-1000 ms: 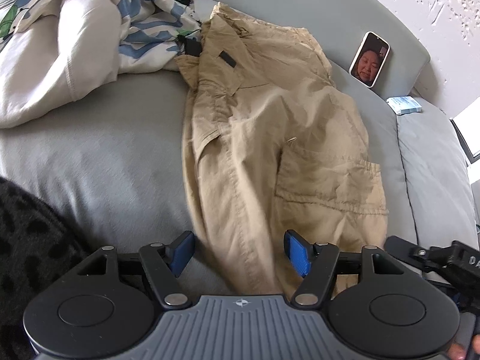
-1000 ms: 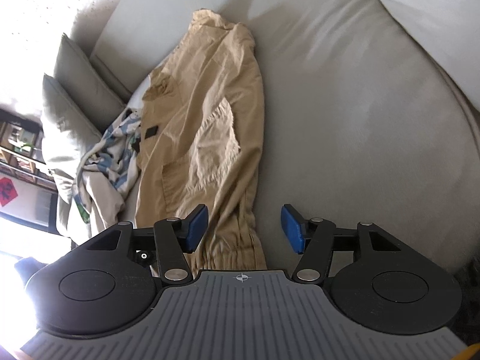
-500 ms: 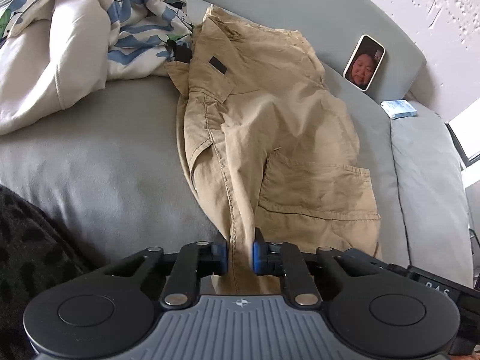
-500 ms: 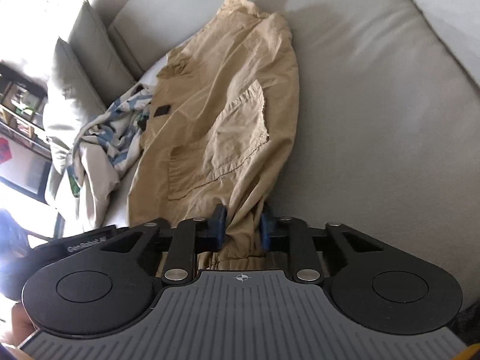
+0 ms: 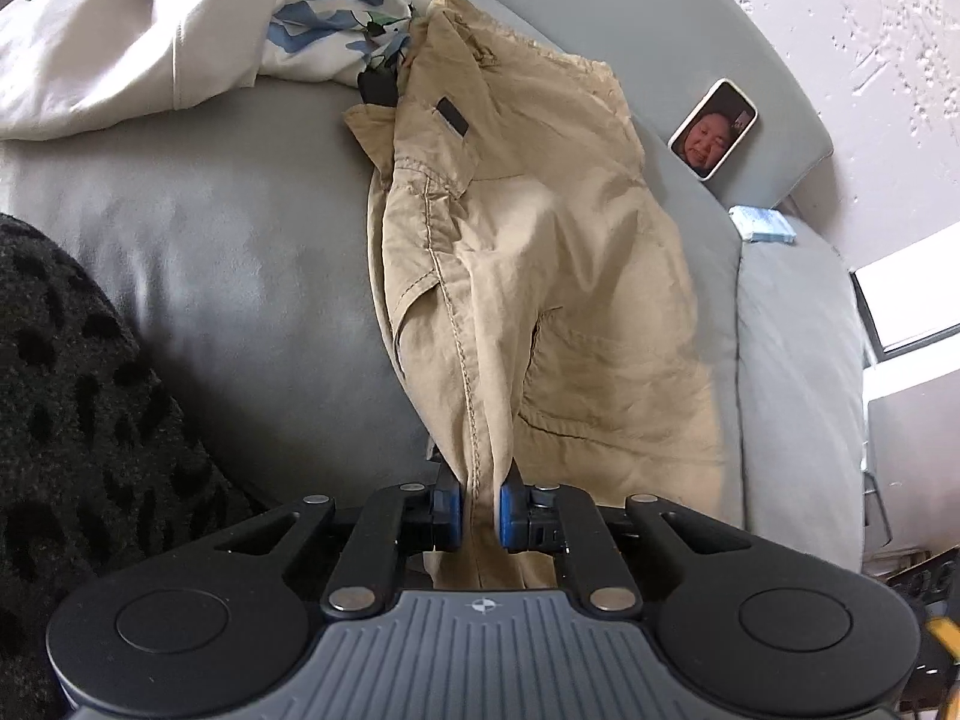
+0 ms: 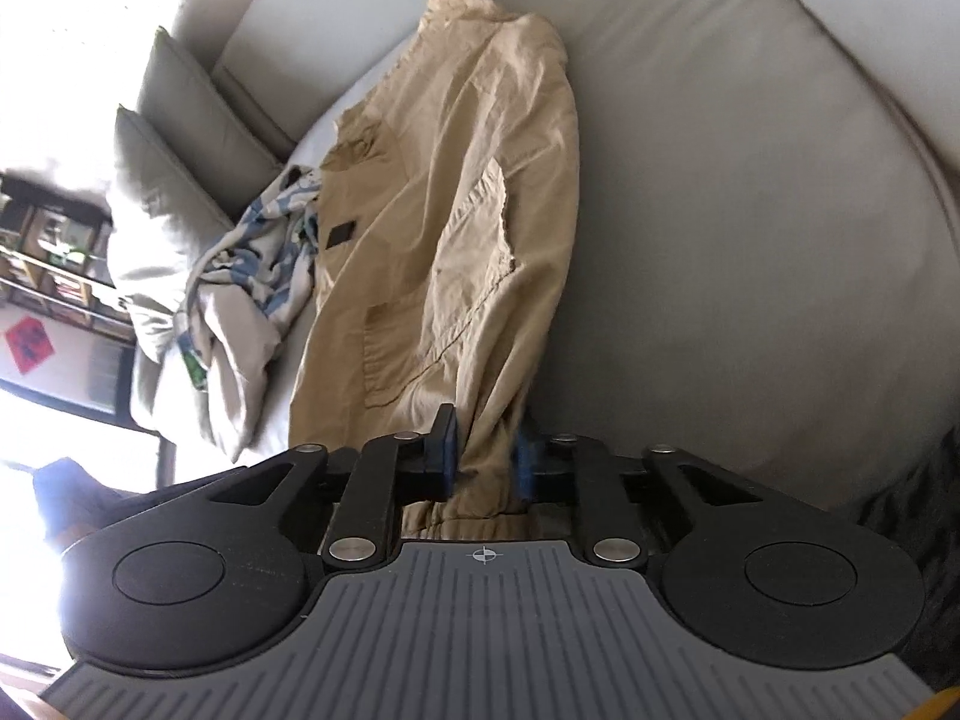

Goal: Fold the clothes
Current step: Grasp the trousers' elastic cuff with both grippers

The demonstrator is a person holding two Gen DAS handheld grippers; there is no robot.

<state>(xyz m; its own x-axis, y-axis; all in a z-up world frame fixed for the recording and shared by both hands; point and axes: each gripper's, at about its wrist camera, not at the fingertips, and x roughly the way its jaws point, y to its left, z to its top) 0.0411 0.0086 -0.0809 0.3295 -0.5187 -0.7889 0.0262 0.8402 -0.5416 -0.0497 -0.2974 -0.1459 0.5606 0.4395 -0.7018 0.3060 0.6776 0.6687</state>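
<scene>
1. On the grey sofa (image 5: 228,276): one pair of khaki trousers (image 5: 540,252), lying lengthwise across the seat, waist end far, leg hems nearest both cameras.
2. Left gripper (image 5: 480,507): jaws pressed nearly together, pinching a bunched fold of the trouser leg along its stitched seam; cloth rises taut from the seat into the grip.
3. Right gripper (image 6: 485,459): jaws opening at this moment, the gathered trouser cuff (image 6: 474,480) between them; whether the blue pads bear on the cloth is hard to tell (the frame is blurred there).
4. Adjacent items, not in hand: a crumpled white and blue-patterned garment (image 5: 180,24) touching the trousers' waist end; a phone (image 5: 714,129) propped on the sofa back; a dark spotted throw (image 5: 66,408) at near left.
5. Step in hand, judged: taking both hem corners to carry them up toward the waist.
6. Handling notes: secure the right grip before lifting, else one leg will drop and skew the fold. Raise both hems level and together, keep the cloth lightly taut, and lay hems square on the waistband, clear of the patterned garment.
</scene>
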